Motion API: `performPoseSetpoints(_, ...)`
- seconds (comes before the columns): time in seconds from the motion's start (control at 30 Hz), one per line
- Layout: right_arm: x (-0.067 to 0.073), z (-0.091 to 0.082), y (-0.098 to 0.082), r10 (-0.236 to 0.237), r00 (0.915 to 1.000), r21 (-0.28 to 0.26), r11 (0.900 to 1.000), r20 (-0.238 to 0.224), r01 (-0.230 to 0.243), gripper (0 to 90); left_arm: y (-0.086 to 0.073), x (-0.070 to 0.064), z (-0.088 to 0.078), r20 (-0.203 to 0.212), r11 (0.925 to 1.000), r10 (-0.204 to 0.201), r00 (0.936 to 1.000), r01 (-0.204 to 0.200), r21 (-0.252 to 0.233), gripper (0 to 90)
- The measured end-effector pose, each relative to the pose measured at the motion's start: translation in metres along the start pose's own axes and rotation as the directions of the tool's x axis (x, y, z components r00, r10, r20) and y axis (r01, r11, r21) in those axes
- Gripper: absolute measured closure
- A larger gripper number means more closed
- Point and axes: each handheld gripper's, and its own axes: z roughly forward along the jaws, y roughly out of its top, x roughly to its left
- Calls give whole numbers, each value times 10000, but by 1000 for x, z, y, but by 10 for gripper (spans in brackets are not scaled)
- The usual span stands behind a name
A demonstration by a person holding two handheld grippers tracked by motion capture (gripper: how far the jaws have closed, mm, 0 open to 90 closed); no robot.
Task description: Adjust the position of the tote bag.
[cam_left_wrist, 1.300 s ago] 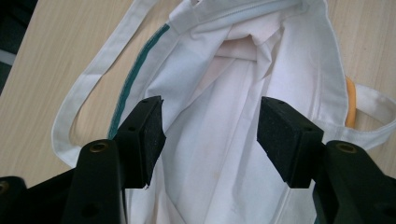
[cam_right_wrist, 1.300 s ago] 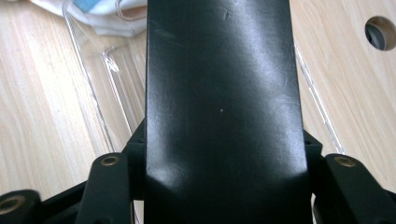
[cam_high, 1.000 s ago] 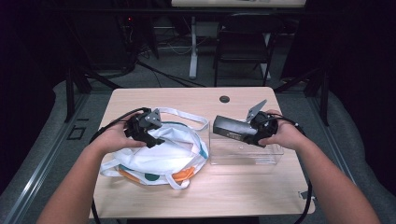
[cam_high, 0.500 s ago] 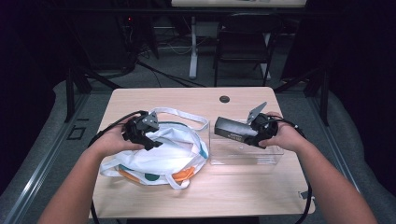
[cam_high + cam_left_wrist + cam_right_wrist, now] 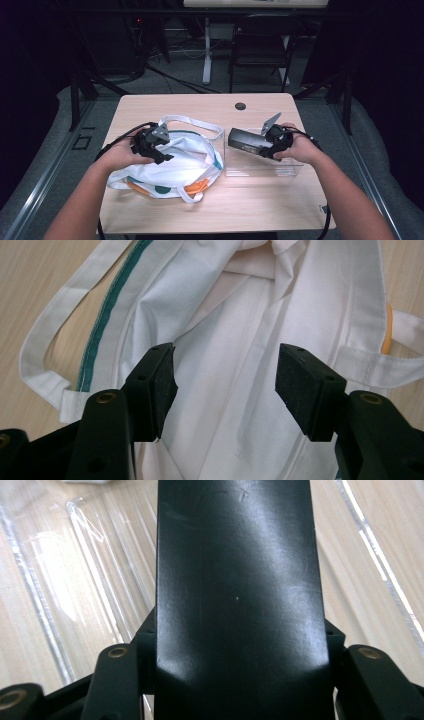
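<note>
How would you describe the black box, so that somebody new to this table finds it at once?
Start at the wooden table and go to its right half, where a clear plastic tray lies. Above it the right gripper is shut on the black box, long, glossy and dark, unlike the soft white bag on the left.

The black box (image 5: 235, 580) hides its own ends beyond the frame.

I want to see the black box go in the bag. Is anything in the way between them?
Nothing visible on the table between them. The right tongs hold the box above a clear tray, beside the bag. The left tongs hang open over the bag's white cloth.
</note>
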Motion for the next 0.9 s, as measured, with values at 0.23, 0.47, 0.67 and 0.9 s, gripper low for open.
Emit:
performPoseSetpoints(0.23,-3,12,-2,52,10000,296,9995,22,-53,427,-3,-1,2,13,10000,-61,10000,61,18,408)
performPoseSetpoints(0.47,-4,24,-6,202,9997,298,9994,-101,-199,426,-6,-1,3,34,9999,-136,9999,135,101,408)
performPoseSetpoints(0.67,-5,29,-7,246,9994,361,9991,-233,-238,424,-6,-1,2,14,9999,-149,9999,149,57,407)
performPoseSetpoints(0.9,-5,33,-7,226,9993,405,9989,-282,-215,423,-5,-1,3,2,9999,-154,9999,154,61,407)
